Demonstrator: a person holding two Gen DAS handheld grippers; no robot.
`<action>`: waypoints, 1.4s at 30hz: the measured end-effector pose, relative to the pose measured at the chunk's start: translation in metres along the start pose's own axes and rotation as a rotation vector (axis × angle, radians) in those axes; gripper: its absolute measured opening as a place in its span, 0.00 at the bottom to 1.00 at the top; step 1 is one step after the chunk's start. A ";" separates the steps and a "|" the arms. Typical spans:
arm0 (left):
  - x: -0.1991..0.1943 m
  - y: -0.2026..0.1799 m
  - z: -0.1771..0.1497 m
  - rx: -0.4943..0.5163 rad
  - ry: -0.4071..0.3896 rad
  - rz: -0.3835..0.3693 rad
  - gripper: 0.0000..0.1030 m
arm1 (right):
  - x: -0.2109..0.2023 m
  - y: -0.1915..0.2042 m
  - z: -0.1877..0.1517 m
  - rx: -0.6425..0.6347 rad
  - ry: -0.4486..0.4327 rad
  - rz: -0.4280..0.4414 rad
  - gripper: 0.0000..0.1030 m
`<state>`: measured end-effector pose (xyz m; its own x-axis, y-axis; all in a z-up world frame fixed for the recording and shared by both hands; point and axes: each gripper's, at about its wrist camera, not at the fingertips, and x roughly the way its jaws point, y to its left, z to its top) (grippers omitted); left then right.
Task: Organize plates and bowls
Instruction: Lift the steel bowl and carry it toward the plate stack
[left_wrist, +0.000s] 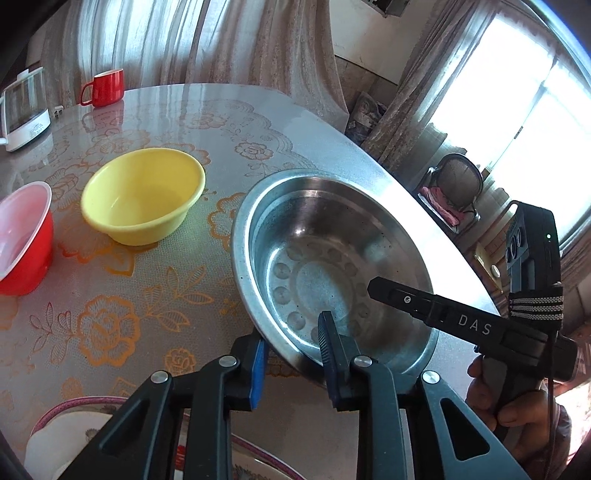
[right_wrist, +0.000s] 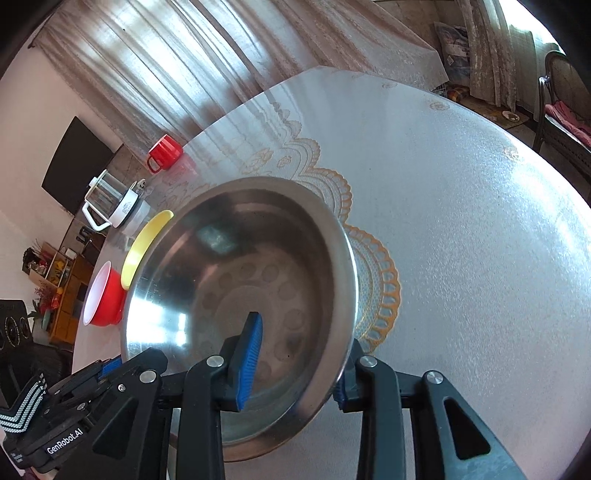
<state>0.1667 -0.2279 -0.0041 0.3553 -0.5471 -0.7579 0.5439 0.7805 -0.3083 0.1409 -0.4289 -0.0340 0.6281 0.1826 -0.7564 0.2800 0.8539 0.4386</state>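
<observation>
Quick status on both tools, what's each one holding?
Left tool: shut on the steel bowl rim.
Right tool: shut on the same bowl's rim.

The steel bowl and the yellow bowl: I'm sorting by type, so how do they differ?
The steel bowl is shiny metal with a wide flat rim; the yellow bowl is matte and plain. The steel bowl is gripped by both grippers; the yellow bowl sits untouched. Both are round, empty and upright.

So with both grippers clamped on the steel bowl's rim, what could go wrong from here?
1. The steel bowl is held only by its thin rim in the left gripper and right gripper; uneven motion could twist it loose.
2. It is tilted, close to the yellow bowl; it might knock it.
</observation>
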 end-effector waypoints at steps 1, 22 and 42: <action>-0.001 -0.001 -0.003 0.006 -0.005 0.001 0.25 | -0.002 -0.001 -0.002 0.005 0.002 0.001 0.31; -0.043 -0.018 -0.027 0.096 -0.127 0.032 0.25 | -0.021 -0.007 -0.037 0.058 0.011 0.037 0.33; -0.062 -0.028 -0.040 0.131 -0.150 -0.024 0.25 | -0.040 -0.009 -0.060 0.075 0.007 0.077 0.33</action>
<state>0.0995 -0.2039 0.0283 0.4454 -0.6116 -0.6539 0.6443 0.7261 -0.2402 0.0698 -0.4152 -0.0369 0.6446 0.2504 -0.7224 0.2849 0.7981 0.5309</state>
